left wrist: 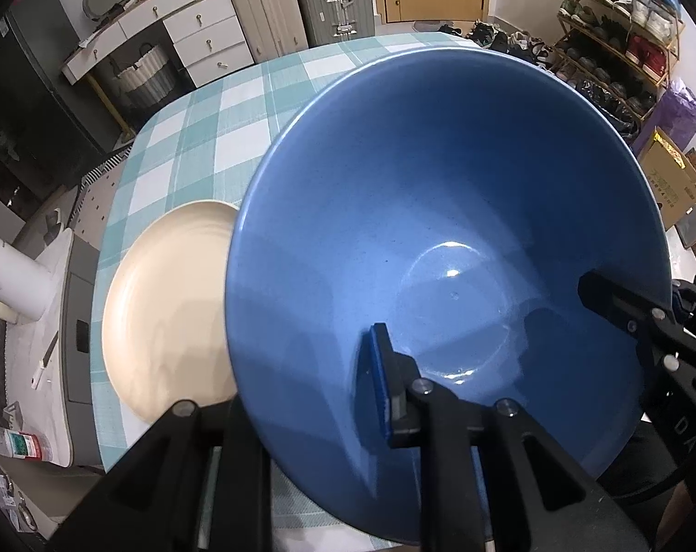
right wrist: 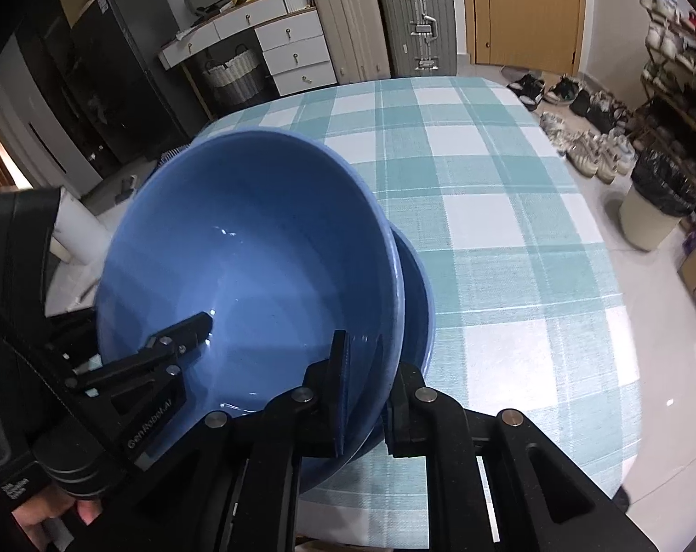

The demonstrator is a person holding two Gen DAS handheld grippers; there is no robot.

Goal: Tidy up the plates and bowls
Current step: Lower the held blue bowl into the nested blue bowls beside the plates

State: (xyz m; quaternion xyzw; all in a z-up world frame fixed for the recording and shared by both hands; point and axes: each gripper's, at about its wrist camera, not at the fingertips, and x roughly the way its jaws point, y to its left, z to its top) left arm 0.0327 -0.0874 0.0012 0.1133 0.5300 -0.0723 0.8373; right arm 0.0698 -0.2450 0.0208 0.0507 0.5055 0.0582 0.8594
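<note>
The right hand-held gripper (right wrist: 371, 354) is clamped on the near rim of the upper bowl (right wrist: 237, 248), one pad inside against the blue wall, the other finger outside it; the left hand-held gripper (left wrist: 283, 372) straddles the same bowl's rim further round, its jaws a little apart, the inner pad (left wrist: 378, 368) looking just clear of the wall and the outer finger mostly hidden behind the bowl. In the right wrist view a fingertip (right wrist: 88, 513) of the person shows at the lower left edge, under the left tool's body; the upper bowl sits tilted in a lower bowl (right wrist: 417, 285) of the same blue, whose rim shows on the right side; both are at the near edge of the worktop (right wrist: 486, 211), which has a teal and white checked cloth; a cream plate (left wrist: 173, 294) lies on the cloth just beside the bowls, on their left, partly hidden by the upper bowl. Beyond the worktop are two suitcases (right wrist: 385, 23), white drawers (right wrist: 293, 50), a wooden door (right wrist: 527, 4), shoes (right wrist: 591, 152) on the floor and a bin (right wrist: 656, 211).
</note>
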